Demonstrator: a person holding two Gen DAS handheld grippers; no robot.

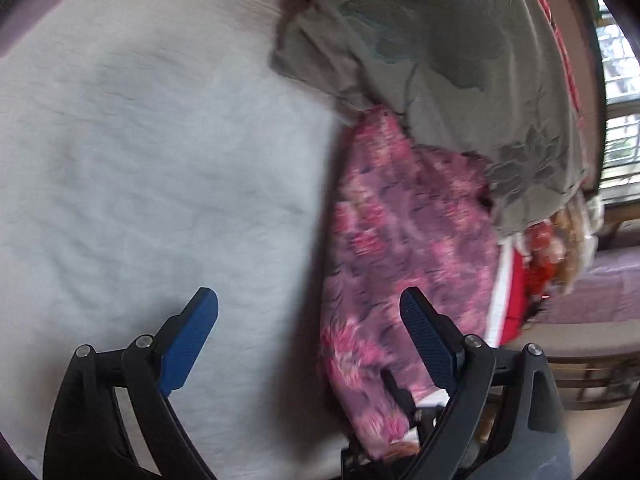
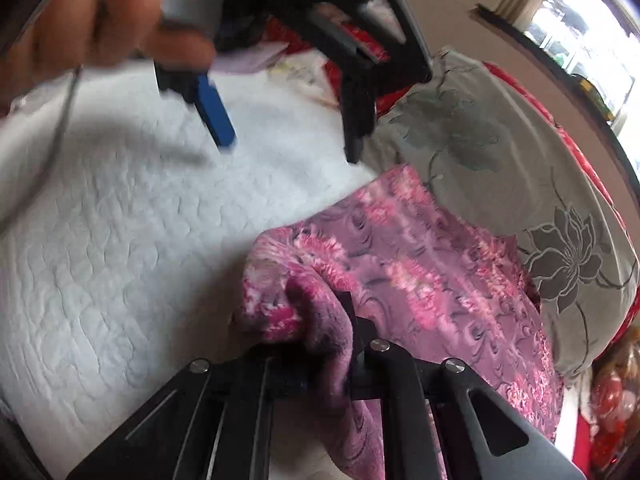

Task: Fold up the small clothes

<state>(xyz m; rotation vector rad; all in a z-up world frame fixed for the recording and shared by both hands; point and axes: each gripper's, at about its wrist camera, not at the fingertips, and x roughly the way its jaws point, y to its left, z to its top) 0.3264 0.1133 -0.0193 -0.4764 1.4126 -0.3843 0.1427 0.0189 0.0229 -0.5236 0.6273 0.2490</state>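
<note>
A pink and purple flowered garment (image 1: 404, 248) lies crumpled on the right side of a white quilted sheet (image 1: 140, 140). One end of it is tucked under a grey blanket. In the left wrist view my left gripper (image 1: 312, 320) hovers open over the garment's left edge. One blue pad is over the sheet, the other over the garment, and nothing is between them. In the right wrist view my right gripper (image 2: 320, 320) is shut on a bunched near corner of the garment (image 2: 420, 264); fabric hides its fingertips. The left gripper (image 2: 288, 144) hangs open beyond it, held by a person's hand (image 2: 100, 12).
A grey blanket with dark flower prints (image 1: 460, 60) (image 2: 500, 168) is heaped behind and to the right of the garment. Red cloth (image 1: 516, 280) lies at the bed's right edge. A window (image 1: 616, 80) and a low wooden bench (image 1: 592, 376) stand past that edge.
</note>
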